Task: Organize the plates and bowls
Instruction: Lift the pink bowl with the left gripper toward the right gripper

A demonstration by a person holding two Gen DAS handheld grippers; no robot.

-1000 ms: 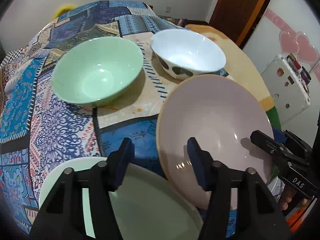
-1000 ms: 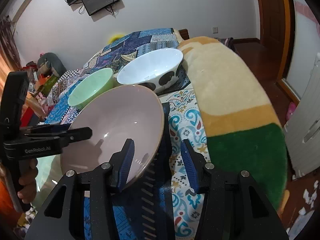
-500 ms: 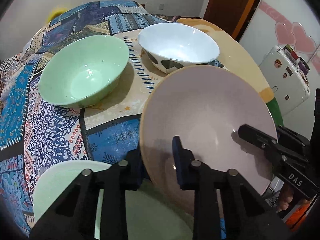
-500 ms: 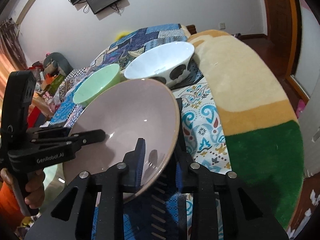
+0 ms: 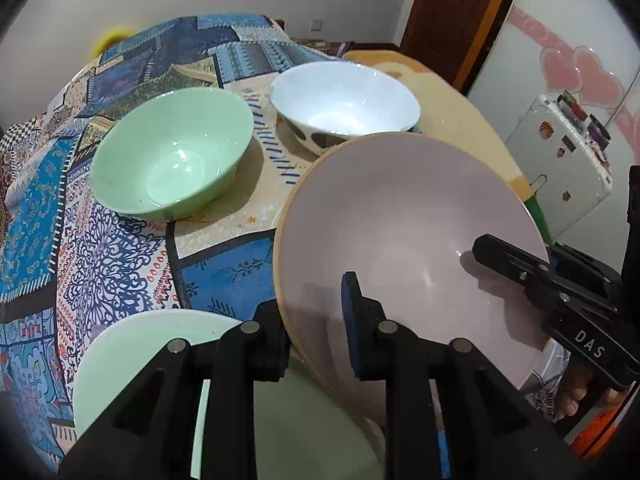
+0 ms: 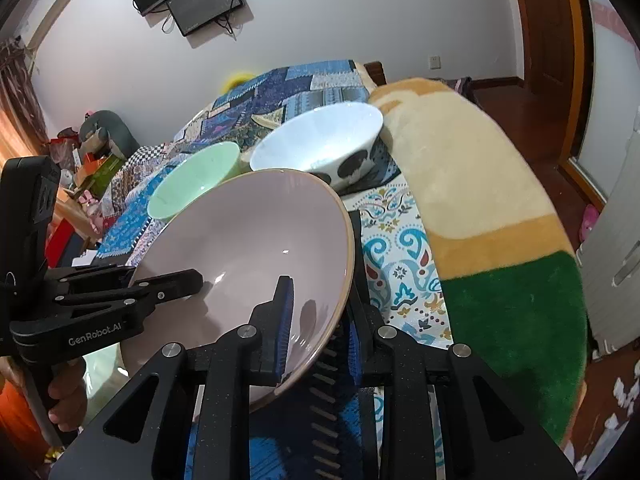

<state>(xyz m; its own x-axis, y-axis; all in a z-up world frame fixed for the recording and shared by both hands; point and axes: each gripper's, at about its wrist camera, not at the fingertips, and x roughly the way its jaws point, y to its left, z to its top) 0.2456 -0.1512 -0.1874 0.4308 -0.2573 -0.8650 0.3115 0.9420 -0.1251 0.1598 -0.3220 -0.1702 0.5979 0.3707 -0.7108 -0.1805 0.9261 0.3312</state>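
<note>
1. The pink bowl (image 5: pixel 404 240) hides the near side of the white bowl (image 5: pixel 344 100).
2. The pale green plate (image 5: pixel 132 356) is cut off by the near edge and partly hidden behind the left gripper (image 5: pixel 316 320).
</note>
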